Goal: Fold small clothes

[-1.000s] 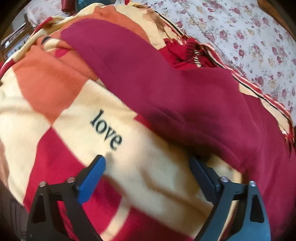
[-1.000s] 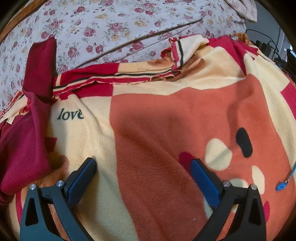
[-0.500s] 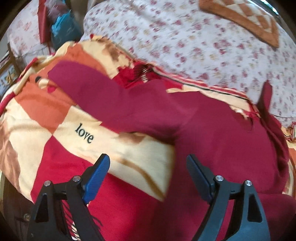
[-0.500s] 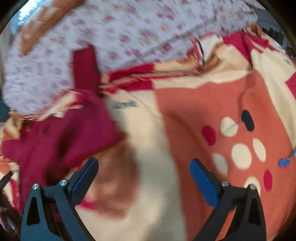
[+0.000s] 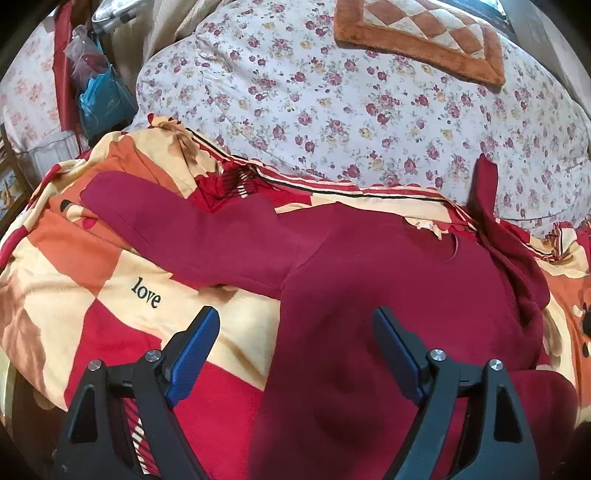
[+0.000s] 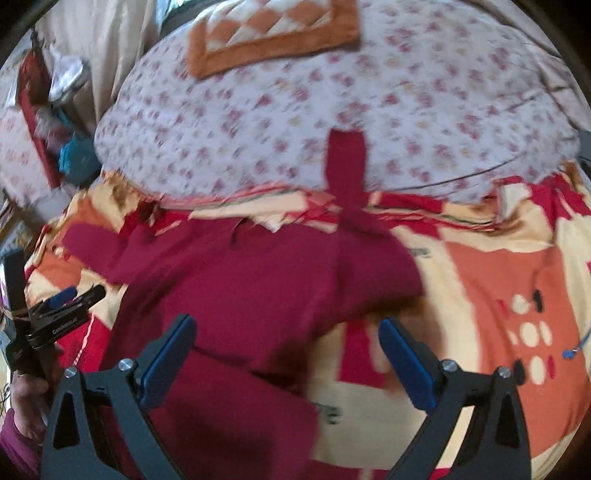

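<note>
Readable writing: the word "love" (image 5: pixel 146 293) is printed in black on a cream patch of the fleece blanket (image 5: pixel 92 266), left of centre in my left wrist view. In the right wrist view two dark printed words sit on the blanket, one right of centre and one near the bottom middle; both too blurred to read. The side of my left gripper body shows white lettering at the left edge of that view; not legible.

Left gripper (image 5: pixel 295 338): jaws spread wide, nothing between the blue pads (image 5: pixel 192 345). It hovers over the lower hem area of the maroon long-sleeved top (image 5: pixel 388 280); the garment's left edge runs up between the fingers.

Right gripper (image 6: pixel 288 345): jaws equally wide, holding nothing. The top (image 6: pixel 258 284) fills the centre-left of this view, its lower part passing under the left finger.

The top lies spread on the blanket. One sleeve (image 5: pixel 177 221) reaches to the upper left of the left view; the other sleeve (image 6: pixel 347 166) runs up onto the floral quilt (image 6: pixel 258 122). An orange checkered cushion (image 5: pixel 424 33) sits on the quilt at the top.
</note>
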Demonstrator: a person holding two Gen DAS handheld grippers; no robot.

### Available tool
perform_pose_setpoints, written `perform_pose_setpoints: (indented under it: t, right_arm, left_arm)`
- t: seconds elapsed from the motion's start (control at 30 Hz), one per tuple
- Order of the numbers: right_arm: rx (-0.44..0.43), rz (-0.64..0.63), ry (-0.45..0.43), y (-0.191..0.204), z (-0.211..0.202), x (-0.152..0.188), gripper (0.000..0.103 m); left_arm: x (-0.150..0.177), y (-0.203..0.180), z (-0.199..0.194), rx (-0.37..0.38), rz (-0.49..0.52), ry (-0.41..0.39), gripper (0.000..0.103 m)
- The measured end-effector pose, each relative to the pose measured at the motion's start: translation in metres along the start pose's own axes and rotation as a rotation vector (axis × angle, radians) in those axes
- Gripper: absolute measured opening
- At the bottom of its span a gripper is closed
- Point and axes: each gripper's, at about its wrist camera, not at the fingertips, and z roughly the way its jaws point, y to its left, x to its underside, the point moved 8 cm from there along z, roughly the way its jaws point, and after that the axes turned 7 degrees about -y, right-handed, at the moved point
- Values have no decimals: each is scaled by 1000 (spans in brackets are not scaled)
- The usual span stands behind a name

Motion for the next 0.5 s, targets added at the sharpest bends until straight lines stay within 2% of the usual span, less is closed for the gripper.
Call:
perform_pose_setpoints:
  t: [0.23,0.5]
  right_arm:
    - [-17,-18,-12,47,27,-5,101]
    - [-17,-22,25,72,46,-5,101]
  left_arm:
    - [0,-2,0,-5,8,-18,68]
    - [2,2,11,-15,-8,1,68]
